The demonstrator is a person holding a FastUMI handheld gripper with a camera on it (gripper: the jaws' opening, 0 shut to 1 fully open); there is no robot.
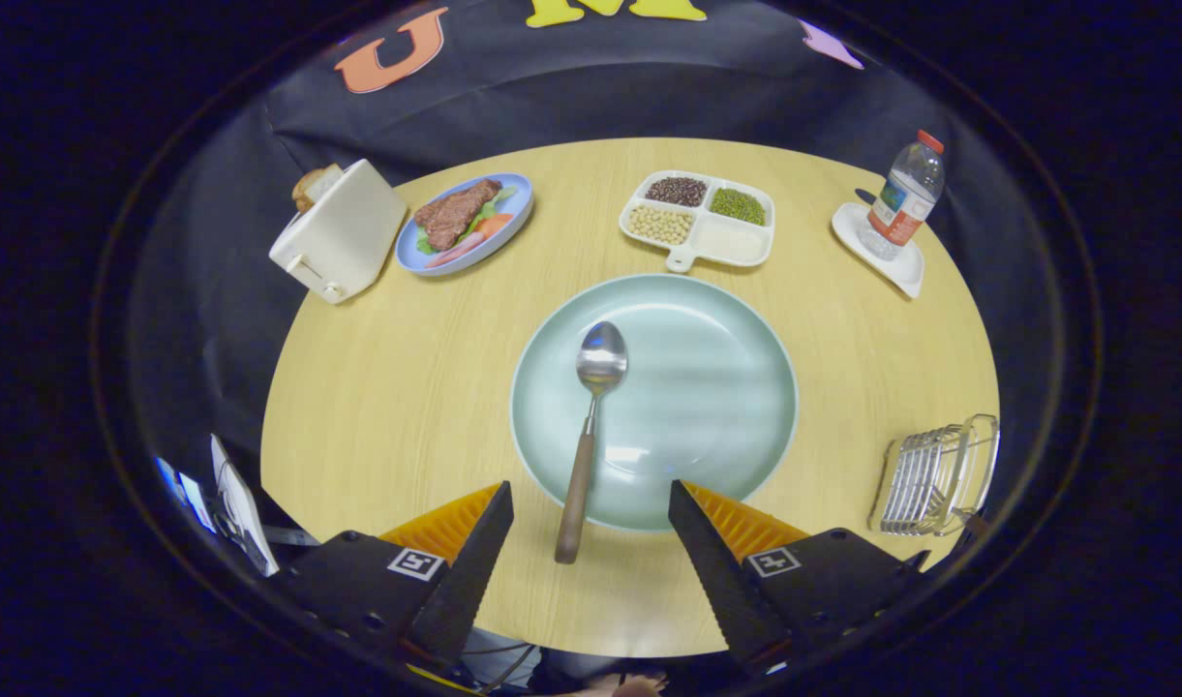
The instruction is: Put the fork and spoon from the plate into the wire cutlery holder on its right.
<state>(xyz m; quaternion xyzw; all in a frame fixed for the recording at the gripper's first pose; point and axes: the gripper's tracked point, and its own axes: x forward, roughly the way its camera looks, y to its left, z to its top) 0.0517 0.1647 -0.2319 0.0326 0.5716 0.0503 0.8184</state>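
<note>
While I hold the rig low over the near edge, this is how things lie, biggest first.

Tabletop (pixel 387 387): round, pale wood grain, carrying everything; dark booth cloth hangs close behind it, so the room beyond is shut off.

Plate (pixel 736 387): large, pale green, just ahead of the claw and centred on it, which I judge is why I am lined up here.

Toaster (pixel 344 232): far beyond my left finger, bread poking from the top, well clear of the job.

Blue plate (pixel 520 208): beside the toaster, holding meat and vegetables.

Divided tray (pixel 736 242): far ahead past the plate, four compartments of beans and grains.

Wire cutlery holder (pixel 934 479): off past my right finger, near the tabletop's edge and apart from the plate; I cannot tell what, if anything, sits inside it.

Water bottle (pixel 902 198): far right, standing on a small white dish.

Claw (pixel 591 513): fingers spread wide, gripping nothing, straddling the spoon's handle.

Spoon (pixel 591 436): bowl resting on the plate, wooden handle overhanging the rim toward me and lying between my fingers, so it offers a ready grasp. I see no fork on the plate.
</note>
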